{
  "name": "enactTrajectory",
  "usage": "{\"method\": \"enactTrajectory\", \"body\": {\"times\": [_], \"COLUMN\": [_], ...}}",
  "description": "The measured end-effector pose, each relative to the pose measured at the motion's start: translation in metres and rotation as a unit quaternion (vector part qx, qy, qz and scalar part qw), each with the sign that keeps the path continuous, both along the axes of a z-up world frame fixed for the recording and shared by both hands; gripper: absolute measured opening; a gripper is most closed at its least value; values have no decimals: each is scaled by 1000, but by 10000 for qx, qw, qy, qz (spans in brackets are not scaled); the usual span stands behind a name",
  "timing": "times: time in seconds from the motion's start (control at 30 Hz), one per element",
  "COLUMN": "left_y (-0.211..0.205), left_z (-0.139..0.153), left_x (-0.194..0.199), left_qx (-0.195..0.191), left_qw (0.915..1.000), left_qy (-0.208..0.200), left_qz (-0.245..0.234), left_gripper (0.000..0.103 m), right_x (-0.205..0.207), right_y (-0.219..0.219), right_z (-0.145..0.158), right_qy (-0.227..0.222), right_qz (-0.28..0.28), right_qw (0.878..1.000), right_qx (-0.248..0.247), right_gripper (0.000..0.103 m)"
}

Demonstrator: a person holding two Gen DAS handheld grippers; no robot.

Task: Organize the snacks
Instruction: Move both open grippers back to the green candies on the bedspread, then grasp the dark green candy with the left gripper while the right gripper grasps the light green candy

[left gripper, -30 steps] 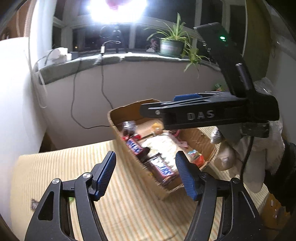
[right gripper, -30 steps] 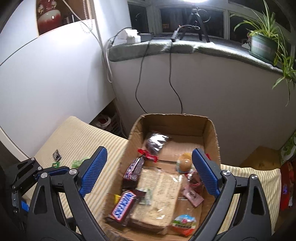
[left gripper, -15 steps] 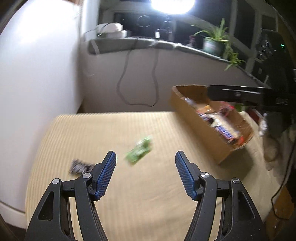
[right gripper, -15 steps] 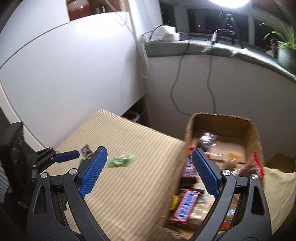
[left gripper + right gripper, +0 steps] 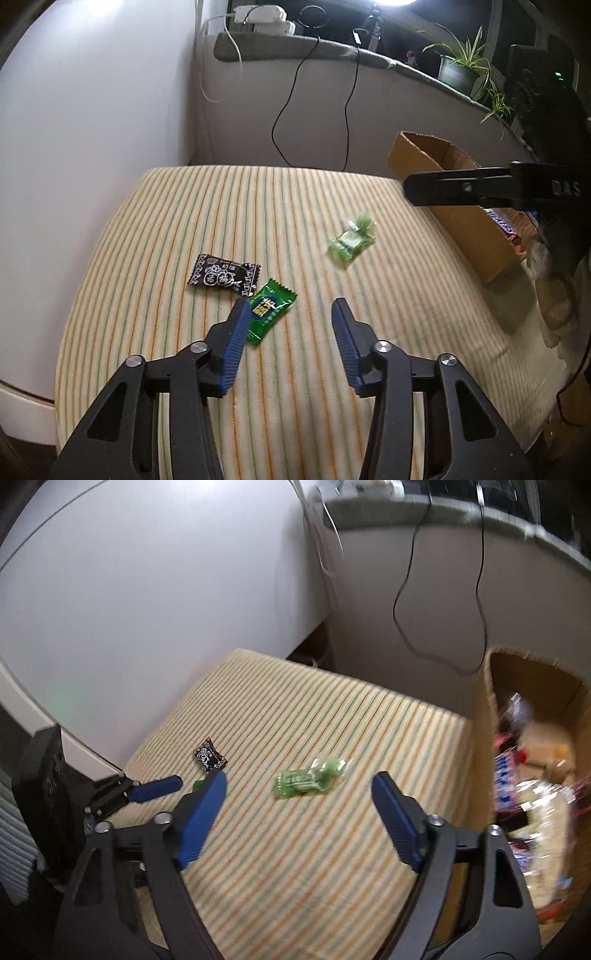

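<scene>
While our left gripper [image 5: 288,317] hangs low in its frame, its jaws, which have just been closing, stand narrowed around empty air, the green candy packet [image 5: 269,310] touching the left pad. Our right gripper [image 5: 299,794], also just closing, gapes wide below the pale green wrapped candy [image 5: 308,778]. Mid-left lies a black candy packet [image 5: 223,274]; the cardboard snack box [image 5: 469,236] sits at right.

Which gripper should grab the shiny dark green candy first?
Probably the left gripper. The dark green foil candy lies right at its open blue fingertips, which have just been closing, nothing pinched yet. The right gripper faces the pale green clear-wrapped candy instead.
</scene>
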State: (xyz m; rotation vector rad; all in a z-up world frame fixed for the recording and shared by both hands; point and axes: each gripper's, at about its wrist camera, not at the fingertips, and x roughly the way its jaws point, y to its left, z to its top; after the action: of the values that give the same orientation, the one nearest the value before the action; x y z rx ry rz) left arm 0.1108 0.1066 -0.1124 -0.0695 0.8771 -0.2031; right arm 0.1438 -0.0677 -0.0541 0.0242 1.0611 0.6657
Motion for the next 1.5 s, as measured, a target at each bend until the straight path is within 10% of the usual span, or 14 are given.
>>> {"method": "enactTrajectory", "body": {"times": [0.47,0.9,1.5], "left_y": [11,8,4], "left_z": [-13,-21,-21], "left_x": [12,19,14], "left_qx": [50,326,380], "left_qw": [9999,9991,9989], "left_qy": [106,182,92], "left_qz": [-78,-204,-274], "left_gripper": [38,38,23], "right_x": [28,26,17], "right_y": [19,77,61], "right_z": [-57,-76,-78], "right_qy": [1109,415,9], "right_qz": [-280,-12,319], "right_qw": [9934,9937,9908], "right_qx": [-53,-1045,-1315], "right_gripper": [52,48,6]}}
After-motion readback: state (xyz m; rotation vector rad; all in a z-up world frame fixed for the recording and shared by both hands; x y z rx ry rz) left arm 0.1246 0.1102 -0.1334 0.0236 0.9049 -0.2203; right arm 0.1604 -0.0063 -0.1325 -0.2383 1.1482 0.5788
